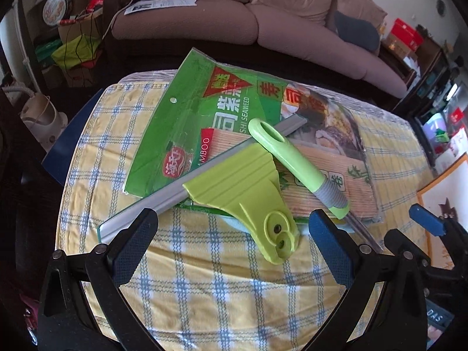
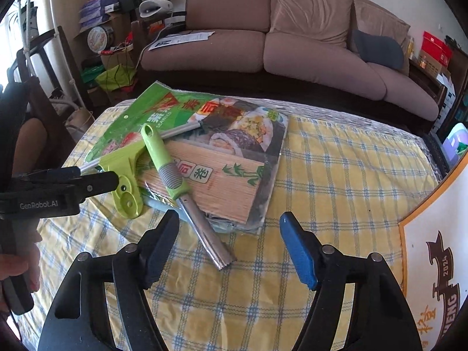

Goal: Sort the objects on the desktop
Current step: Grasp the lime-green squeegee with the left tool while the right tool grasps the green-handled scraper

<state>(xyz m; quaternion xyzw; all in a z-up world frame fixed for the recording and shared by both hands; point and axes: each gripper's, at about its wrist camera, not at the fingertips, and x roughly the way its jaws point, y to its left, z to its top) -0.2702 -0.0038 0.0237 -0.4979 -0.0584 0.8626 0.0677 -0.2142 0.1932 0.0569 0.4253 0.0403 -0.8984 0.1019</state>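
A green sushi seaweed package (image 1: pixel 222 108) (image 2: pixel 234 158) lies on the yellow checked tablecloth (image 1: pixel 204 286) (image 2: pixel 336 175). On it rest a light green squeegee (image 1: pixel 242 193) (image 2: pixel 124 175) with a grey blade bar, and a green-handled metal peeler (image 1: pixel 295 161) (image 2: pixel 172 172). My left gripper (image 1: pixel 231 222) is open, its fingers on either side of the squeegee's handle end, just in front of it. My right gripper (image 2: pixel 228 228) is open, just in front of the peeler's metal tip (image 2: pixel 222 257). The left gripper also shows at the left of the right wrist view (image 2: pixel 96 181).
A brown sofa (image 1: pixel 263 14) (image 2: pixel 292 35) stands behind the table. Cluttered boxes and bags (image 2: pixel 111 58) sit at the back left. A white printed board (image 2: pixel 433 263) lies at the table's right edge. A small screen (image 1: pixel 438 131) is at the far right.
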